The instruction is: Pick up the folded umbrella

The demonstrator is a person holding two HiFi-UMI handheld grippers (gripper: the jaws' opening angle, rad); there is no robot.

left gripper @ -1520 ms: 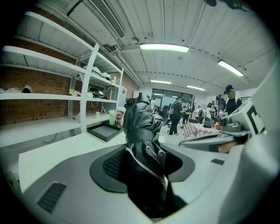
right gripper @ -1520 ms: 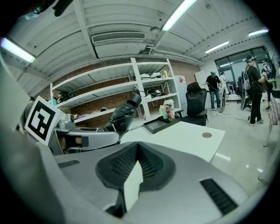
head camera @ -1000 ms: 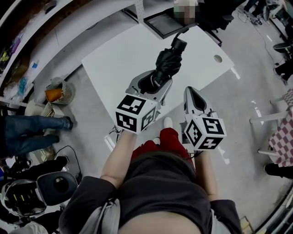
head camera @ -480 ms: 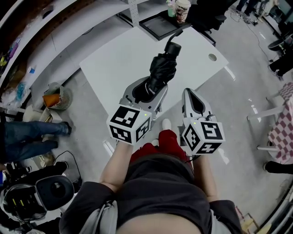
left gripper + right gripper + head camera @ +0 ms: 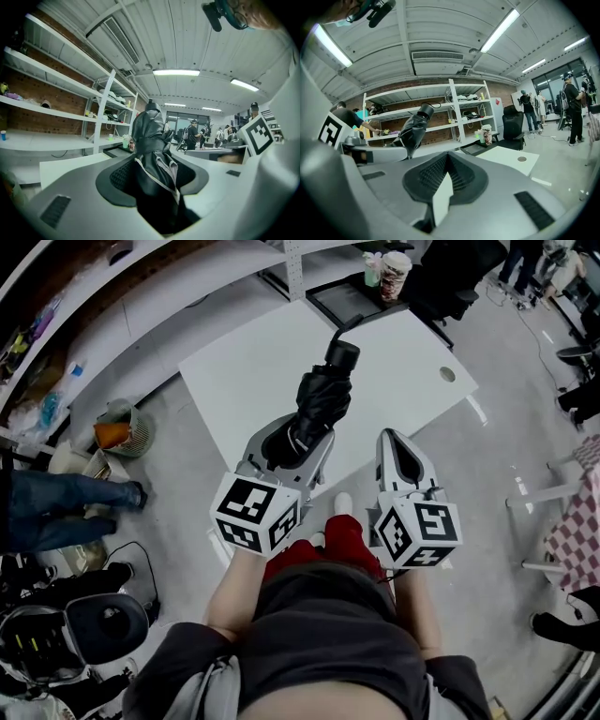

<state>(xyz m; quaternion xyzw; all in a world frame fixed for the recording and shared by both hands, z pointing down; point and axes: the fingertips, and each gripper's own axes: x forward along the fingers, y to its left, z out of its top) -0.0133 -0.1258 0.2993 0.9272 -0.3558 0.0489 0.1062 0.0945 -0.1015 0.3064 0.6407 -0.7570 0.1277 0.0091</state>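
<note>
The left gripper (image 5: pixel 291 444) is clamped on the lower part of the black folded umbrella (image 5: pixel 322 399); its jaws stand part-way apart with the fabric bundle (image 5: pixel 152 154) filling the gap between the pads. In the head view the umbrella projects from the jaws toward 1 o'clock, its cylindrical end outermost, over the white table (image 5: pixel 234 371). The right gripper (image 5: pixel 398 442) sits at 3 o'clock of the left one, apart from the umbrella, with jaws brought together and nothing between them (image 5: pixel 446 161).
</note>
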